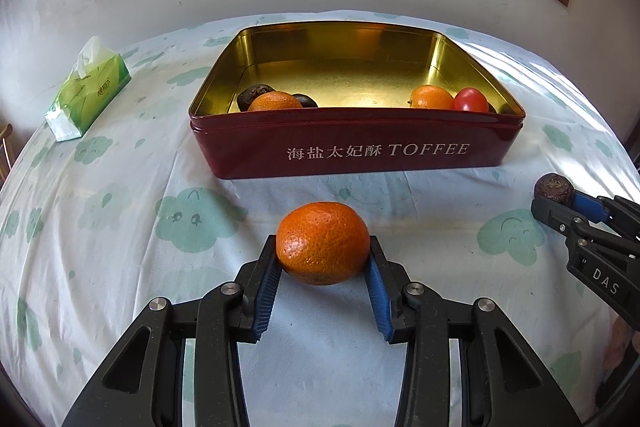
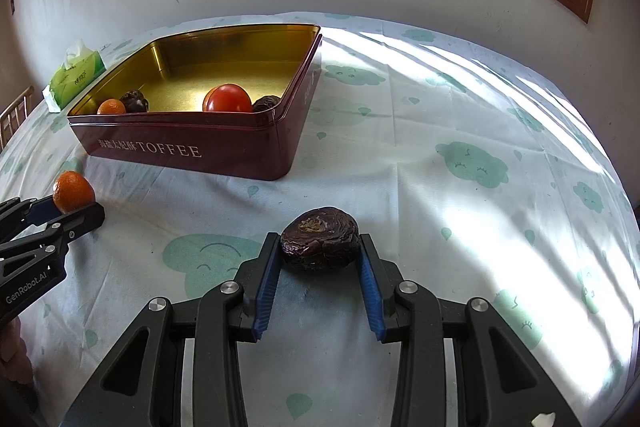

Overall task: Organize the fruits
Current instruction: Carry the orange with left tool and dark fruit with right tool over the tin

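Mandarin (image 1: 323,243) pitted, round, clamped by left gripper (image 1: 323,255) | right gripper (image 2: 320,253) clamps wrinkled dark fruit (image 2: 320,239)

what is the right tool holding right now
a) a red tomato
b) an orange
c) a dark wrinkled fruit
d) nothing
c: in the right wrist view the right tool has its blue pads pressed on either side of a dark wrinkled fruit, while the orange sits in the left tool and the red tomato lies in the toffee tin.
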`<state>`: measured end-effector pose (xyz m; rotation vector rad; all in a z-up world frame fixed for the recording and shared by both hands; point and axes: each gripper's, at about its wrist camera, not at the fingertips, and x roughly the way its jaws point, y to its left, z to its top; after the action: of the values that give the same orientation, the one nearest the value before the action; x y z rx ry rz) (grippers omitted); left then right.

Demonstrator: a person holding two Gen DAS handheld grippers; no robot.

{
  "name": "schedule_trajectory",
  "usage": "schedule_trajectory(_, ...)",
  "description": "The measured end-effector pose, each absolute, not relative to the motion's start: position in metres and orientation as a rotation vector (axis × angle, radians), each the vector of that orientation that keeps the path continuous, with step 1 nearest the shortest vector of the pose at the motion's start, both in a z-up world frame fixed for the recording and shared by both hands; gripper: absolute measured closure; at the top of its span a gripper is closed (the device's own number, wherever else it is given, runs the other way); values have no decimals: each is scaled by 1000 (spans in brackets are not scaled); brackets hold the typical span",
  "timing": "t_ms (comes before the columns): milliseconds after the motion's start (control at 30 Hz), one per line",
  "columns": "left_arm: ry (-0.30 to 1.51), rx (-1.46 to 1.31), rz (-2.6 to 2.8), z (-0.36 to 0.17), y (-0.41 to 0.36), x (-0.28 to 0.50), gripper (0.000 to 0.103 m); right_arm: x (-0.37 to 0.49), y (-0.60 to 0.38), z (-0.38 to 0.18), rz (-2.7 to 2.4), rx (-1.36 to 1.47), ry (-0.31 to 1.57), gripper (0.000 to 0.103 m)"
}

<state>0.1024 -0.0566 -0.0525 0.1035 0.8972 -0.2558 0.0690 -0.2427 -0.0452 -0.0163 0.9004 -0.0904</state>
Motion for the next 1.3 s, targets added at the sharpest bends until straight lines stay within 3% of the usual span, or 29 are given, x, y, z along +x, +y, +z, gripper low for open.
schedule_trajectory(1300, 888, 66, -246, -44, -43, 85, 61, 51, -207, -25, -37, 11, 907, 69)
